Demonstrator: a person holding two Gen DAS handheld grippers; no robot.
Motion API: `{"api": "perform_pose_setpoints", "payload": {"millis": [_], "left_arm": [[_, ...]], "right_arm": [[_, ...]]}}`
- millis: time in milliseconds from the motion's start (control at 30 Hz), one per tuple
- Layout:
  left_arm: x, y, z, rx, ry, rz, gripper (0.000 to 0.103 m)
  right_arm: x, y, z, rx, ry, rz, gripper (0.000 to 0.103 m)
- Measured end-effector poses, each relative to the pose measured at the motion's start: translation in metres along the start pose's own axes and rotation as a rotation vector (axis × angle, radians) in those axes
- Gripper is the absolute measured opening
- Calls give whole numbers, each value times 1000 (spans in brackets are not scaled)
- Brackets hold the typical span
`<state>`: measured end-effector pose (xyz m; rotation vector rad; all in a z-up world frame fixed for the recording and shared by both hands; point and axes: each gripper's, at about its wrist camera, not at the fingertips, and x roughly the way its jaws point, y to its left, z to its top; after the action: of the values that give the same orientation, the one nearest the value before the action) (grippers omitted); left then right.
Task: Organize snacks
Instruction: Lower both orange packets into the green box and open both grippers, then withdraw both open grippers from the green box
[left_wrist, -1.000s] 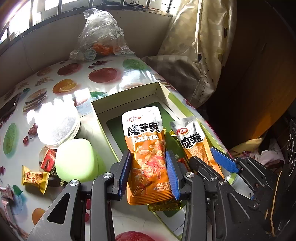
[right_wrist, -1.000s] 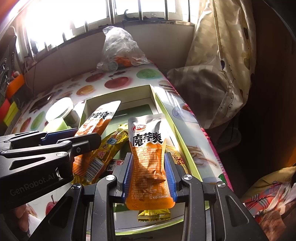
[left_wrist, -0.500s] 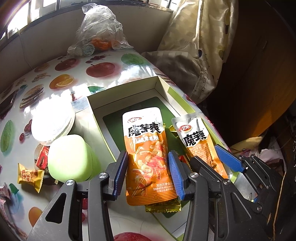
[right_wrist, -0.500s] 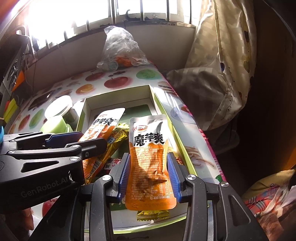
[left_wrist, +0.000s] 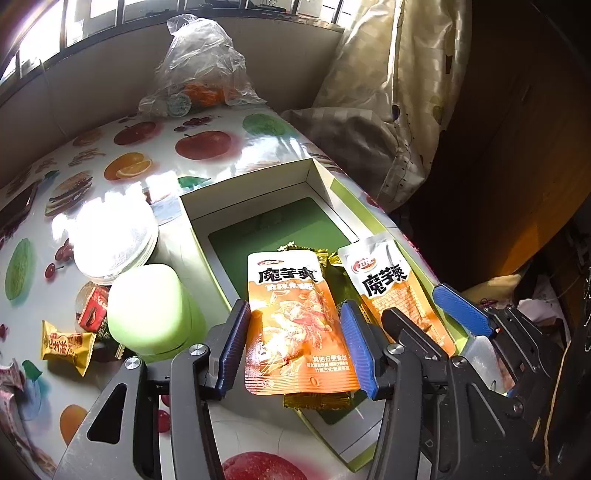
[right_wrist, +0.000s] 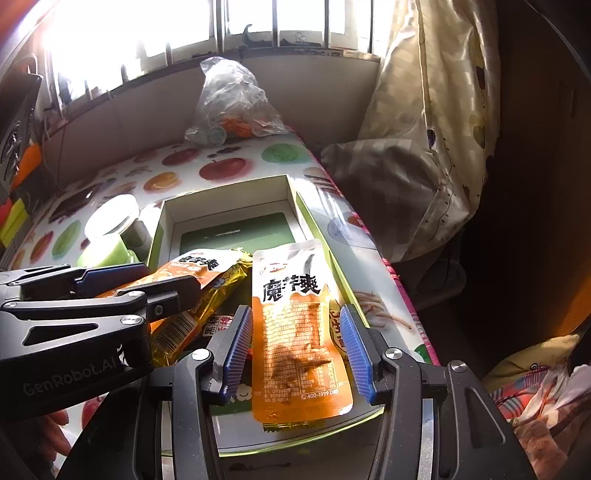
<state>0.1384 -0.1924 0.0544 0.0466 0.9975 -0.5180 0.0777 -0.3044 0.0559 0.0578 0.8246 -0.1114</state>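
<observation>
A white and green box (left_wrist: 255, 192) lies open on the fruit-print table. Two orange konjac snack packets lie in it over yellow-wrapped snacks (right_wrist: 207, 306). My left gripper (left_wrist: 293, 350) is open, its blue pads on either side of the left packet (left_wrist: 291, 325) without pressing it. My right gripper (right_wrist: 295, 350) is open around the right packet (right_wrist: 295, 332), which also shows in the left wrist view (left_wrist: 391, 288). Each gripper appears in the other's view.
Left of the box stand a pale green container (left_wrist: 147, 310) and a white lidded jar (left_wrist: 114, 236). Loose wrapped candies (left_wrist: 66, 343) lie at the table's left. A clear plastic bag (left_wrist: 199, 66) sits at the back. A curtain (left_wrist: 391, 92) hangs right of the table's edge.
Both grippers have opened wider and let go of their packets, which now rest in the box. Both have drawn back slightly.
</observation>
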Motion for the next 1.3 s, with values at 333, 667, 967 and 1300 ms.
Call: {"api": "perform_pose_setpoints", "payload": {"millis": [333,667,967,1300], "left_arm": [[-28,-2,-4,1,-57,-7,53],[-59,4,-13,-9,-115,4,53],[-86,18,-27,-26,-160,33,53],[-109,46,-46,-72,-186,95,53]], "right_arm": [[-16,1,-2,9,-24,-9,54],[-36,4,-2,32,-57,-6,56],[-52,19,-2,22,-90,40,56],[-64,41,-2,8,-121,93,56]]}}
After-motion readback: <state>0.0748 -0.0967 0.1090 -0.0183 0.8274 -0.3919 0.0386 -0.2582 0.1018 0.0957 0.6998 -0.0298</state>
